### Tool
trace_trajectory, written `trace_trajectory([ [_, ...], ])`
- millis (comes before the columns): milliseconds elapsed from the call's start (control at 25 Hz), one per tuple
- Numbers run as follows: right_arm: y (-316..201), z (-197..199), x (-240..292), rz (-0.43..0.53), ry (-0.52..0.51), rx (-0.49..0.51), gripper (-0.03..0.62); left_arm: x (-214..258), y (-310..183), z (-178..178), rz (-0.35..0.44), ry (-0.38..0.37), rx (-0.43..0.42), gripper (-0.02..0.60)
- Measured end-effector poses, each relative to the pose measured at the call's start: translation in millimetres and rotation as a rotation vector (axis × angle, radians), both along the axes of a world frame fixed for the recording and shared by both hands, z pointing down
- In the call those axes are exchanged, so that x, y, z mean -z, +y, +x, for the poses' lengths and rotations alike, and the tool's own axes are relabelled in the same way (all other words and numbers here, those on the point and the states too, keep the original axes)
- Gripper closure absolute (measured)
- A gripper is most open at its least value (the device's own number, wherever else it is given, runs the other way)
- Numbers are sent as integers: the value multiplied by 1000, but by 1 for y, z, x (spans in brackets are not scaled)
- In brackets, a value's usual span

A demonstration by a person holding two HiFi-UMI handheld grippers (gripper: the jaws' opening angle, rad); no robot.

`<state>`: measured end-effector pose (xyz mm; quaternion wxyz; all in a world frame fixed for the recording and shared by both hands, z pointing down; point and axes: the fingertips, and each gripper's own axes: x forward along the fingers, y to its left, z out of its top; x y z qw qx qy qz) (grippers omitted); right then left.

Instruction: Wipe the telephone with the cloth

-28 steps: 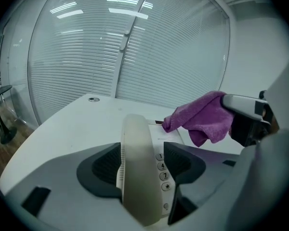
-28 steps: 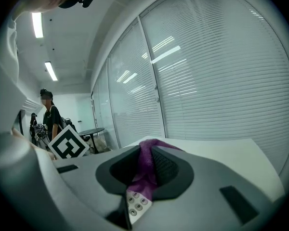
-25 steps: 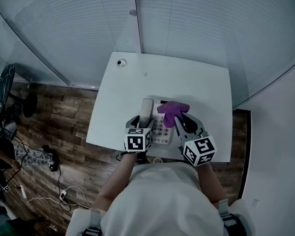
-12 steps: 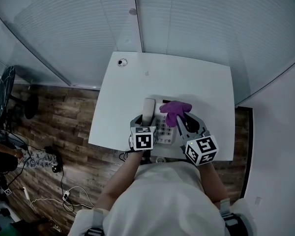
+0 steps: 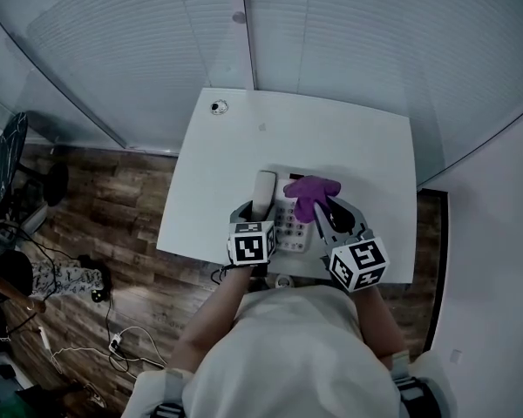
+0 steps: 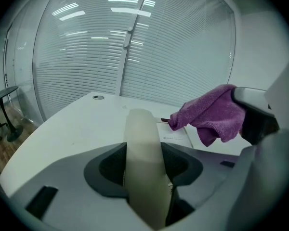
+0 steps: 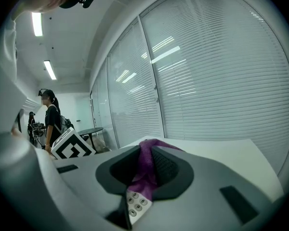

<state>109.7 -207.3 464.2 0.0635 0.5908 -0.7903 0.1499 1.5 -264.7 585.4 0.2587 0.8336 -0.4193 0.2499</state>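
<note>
Left tool (image 6: 143,153): jaws closing on cream plastic handset (image 6: 140,124), pads touching its sides. Right tool (image 7: 145,167): clenched on purple terry cloth (image 5: 311,190), which hangs ahead over white push-button telephone (image 5: 289,226). Judged early: most wiping left.

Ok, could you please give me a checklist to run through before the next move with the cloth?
1. Cloth held by right gripper: ok, pinched between its fingers.
2. Handset between left gripper's fingers: ok, they are closing on it.
3. Grip on handset firm: cannot tell.
4. Cloth over phone: ok; whether it touches, cannot tell.
5. Phone steady on table: cannot tell; it sits near the front edge.
</note>
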Motion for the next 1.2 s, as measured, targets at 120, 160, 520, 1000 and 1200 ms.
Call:
trace_trajectory([
  [120,2,0,1,2,3,7,514,6,5,-2,-8,60,-4,360],
  [160,2,-1,1,3,4,11,514,8,8,-3,-14,87,-3,360],
  [520,2,-6,10,27,7,50,514,44,19,-19,-32,342,27,360],
  [1000,1,-20,30,83,4,123,514,75,43,-42,-34,599,38,359],
  [1200,1,-31,41,110,-4,159,514,89,56,-48,-10,701,31,360],
])
